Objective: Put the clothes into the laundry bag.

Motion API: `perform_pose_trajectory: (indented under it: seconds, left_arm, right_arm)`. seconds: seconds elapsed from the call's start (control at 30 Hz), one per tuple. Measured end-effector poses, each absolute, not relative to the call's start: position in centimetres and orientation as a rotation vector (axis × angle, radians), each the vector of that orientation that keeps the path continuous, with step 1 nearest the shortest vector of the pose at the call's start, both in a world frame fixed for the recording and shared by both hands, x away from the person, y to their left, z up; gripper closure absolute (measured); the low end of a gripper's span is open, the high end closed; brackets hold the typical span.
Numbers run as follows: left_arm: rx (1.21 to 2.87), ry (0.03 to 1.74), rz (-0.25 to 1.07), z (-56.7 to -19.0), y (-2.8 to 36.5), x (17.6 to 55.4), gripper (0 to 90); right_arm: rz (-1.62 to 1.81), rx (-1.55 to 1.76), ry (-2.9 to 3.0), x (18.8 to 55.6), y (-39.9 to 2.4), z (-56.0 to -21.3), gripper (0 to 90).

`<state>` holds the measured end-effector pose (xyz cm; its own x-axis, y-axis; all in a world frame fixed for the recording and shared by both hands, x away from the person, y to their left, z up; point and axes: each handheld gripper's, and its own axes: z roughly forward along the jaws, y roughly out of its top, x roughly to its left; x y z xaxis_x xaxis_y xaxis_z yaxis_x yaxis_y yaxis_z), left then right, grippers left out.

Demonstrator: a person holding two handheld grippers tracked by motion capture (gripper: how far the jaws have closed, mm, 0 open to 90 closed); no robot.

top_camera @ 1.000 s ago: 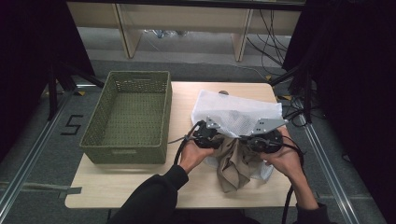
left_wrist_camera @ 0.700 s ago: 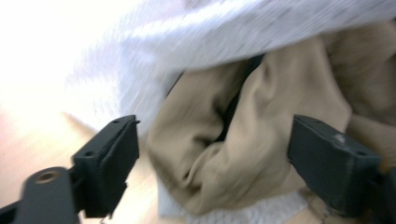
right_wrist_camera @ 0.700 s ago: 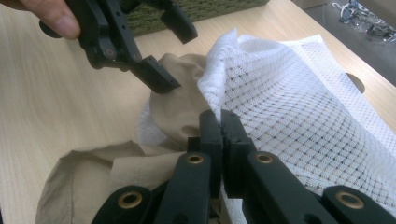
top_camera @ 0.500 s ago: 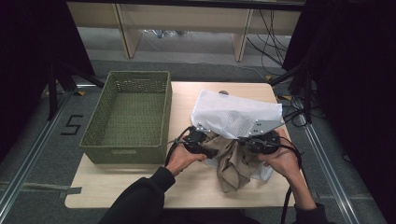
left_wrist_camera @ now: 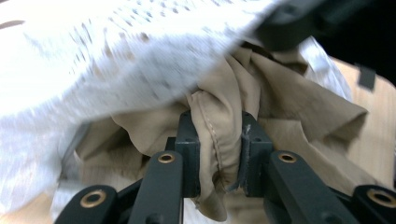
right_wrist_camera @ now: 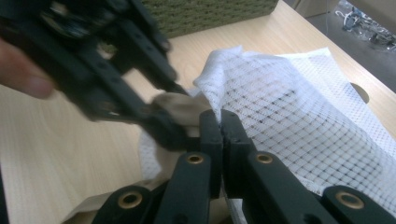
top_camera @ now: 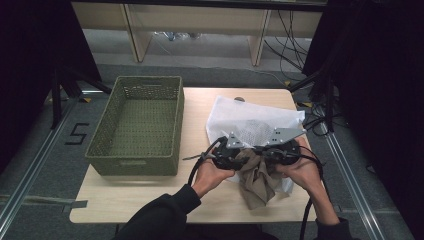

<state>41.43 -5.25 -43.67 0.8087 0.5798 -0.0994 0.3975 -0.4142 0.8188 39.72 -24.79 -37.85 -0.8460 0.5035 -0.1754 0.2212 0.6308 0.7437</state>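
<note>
Item 1, left gripper (top_camera: 235,159): seen in the high view at about 6 o'clock from the table's middle, held in the person's left hand (top_camera: 210,175). Jaws have just been closing; in the left gripper view the left gripper (left_wrist_camera: 218,154) stands narrowly parted with a bunched fold of tan cloth (left_wrist_camera: 224,140) pinched between the pads.

Item 2, right gripper (top_camera: 272,152): just beside the left one, at its 3 o'clock, held in the right hand (top_camera: 300,172). In the right gripper view the right gripper (right_wrist_camera: 220,135) has its jaws pressed together, clamping the edge of the white mesh bag (right_wrist_camera: 299,112).

Item 3, tan cloth (top_camera: 257,180): crumpled, hanging from between the two grippers toward 6 o'clock, resting on the near part of the table (top_camera: 125,200). Its upper part lies under the mouth of the bag.

Item 4, white mesh bag (top_camera: 250,120): spread flat on the table at 12 o'clock from the grippers, near edge lifted over the cloth.

Item 5, green woven basket (top_camera: 137,125): at 9 o'clock from the bag, apart from it, on the table's left half.
</note>
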Motion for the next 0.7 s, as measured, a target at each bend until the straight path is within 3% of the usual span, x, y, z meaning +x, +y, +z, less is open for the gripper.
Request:
perform_pose_trajectory:
  seconds: [0.2,0.37,0.53,0.6,0.7]
  left_arm:
    - [1.978,0.871,0.276,-46.3,-4.8,44.1,73.0]
    - [1.975,0.879,0.268,-47.4,-4.3,44.0,69.7]
    - [2.005,0.880,0.198,-47.5,-2.7,43.1,52.9]
    - [2.034,0.857,0.235,-47.2,-2.0,42.4,46.6]
    - [2.038,0.835,0.236,-47.2,-1.1,42.2,52.2]
  right_arm:
    - [1.038,0.596,2.516,39.0,-25.5,-38.7,90.0]
    - [0.994,0.643,2.580,38.4,-25.9,-41.0,90.0]
    - [0.976,0.651,2.588,38.4,-25.8,-42.1,90.0]
    - [0.969,0.653,2.589,38.4,-25.8,-42.0,90.0]
    - [0.966,0.632,2.598,38.6,-25.8,-41.9,90.0]
